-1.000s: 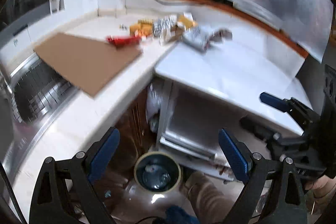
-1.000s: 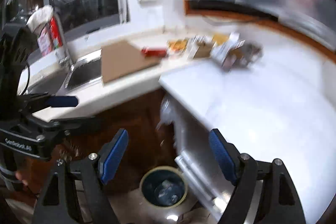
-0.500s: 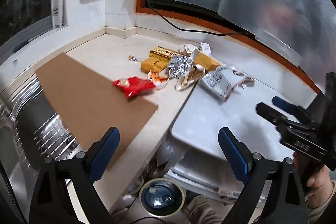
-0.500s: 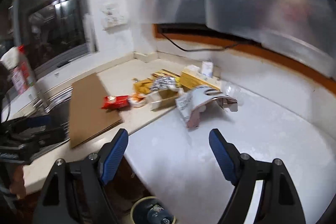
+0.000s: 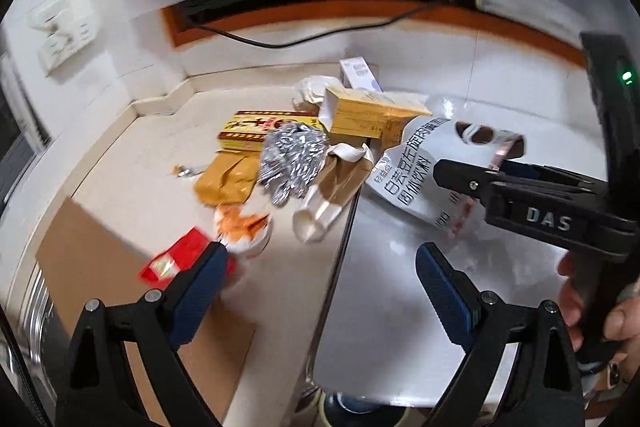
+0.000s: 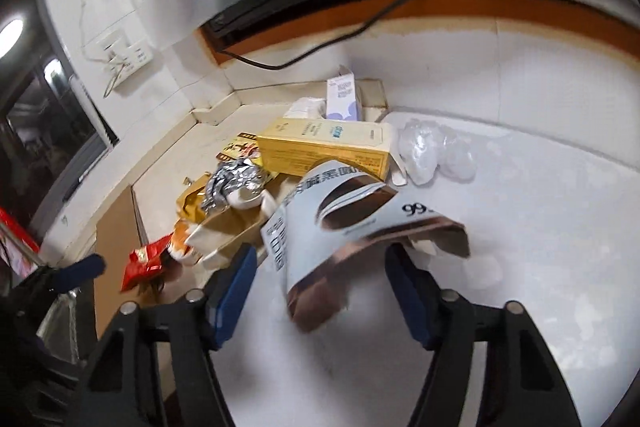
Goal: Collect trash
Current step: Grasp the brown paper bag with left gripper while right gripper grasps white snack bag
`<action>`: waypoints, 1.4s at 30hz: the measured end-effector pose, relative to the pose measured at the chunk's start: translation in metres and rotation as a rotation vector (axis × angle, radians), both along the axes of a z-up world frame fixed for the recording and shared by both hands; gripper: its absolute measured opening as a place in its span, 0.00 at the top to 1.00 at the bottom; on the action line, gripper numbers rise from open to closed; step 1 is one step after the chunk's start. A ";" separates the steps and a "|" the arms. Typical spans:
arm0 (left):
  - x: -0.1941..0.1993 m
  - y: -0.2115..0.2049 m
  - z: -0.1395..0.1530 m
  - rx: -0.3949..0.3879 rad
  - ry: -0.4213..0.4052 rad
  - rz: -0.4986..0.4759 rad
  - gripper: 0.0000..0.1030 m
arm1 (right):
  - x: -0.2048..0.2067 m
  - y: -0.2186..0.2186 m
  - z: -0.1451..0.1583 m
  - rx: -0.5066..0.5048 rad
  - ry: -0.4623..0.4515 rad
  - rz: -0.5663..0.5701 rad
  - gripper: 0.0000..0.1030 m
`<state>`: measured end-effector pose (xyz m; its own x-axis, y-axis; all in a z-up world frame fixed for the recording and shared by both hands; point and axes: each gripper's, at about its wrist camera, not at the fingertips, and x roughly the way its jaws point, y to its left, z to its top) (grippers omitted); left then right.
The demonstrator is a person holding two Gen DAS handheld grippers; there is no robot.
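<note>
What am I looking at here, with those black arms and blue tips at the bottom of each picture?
They are two hand-held claws, no robot: a person holds one in each hand, and each carries a wide-angle camera looking along its fingers. One picture comes from the left claw, which is open and empty. The other comes from the right claw, whose jaws are closing around a white printed pouch, not yet pinching it. On the counter lies trash: a yellow carton, crumpled foil, a red wrapper and a sheet of cardboard.
</note>
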<state>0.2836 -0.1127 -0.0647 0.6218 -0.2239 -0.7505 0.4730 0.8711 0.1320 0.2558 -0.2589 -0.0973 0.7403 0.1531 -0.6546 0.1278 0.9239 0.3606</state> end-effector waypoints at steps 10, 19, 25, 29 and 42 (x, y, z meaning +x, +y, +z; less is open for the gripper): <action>0.071 -0.023 -0.043 -0.038 0.165 0.027 0.46 | 0.018 -0.005 -0.020 0.117 0.006 0.052 0.61; 0.066 -0.026 -0.054 -0.091 0.176 0.019 0.88 | 0.012 0.003 -0.017 0.118 -0.014 0.095 0.79; 0.026 -0.005 -0.038 -0.168 0.147 0.043 0.89 | -0.022 0.005 -0.004 0.112 -0.066 0.098 0.81; -0.009 0.010 -0.020 -0.224 0.120 0.047 0.89 | -0.057 0.010 0.007 0.102 -0.109 0.105 0.81; -0.190 0.082 -0.010 -0.223 -0.027 0.076 0.89 | -0.202 0.078 0.014 -0.033 -0.175 0.320 0.81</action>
<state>0.0934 -0.0305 -0.0744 0.6622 -0.3344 -0.6705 0.4039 0.9130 -0.0564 0.0538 -0.1811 -0.0838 0.7596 0.3758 -0.5309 -0.2306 0.9188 0.3204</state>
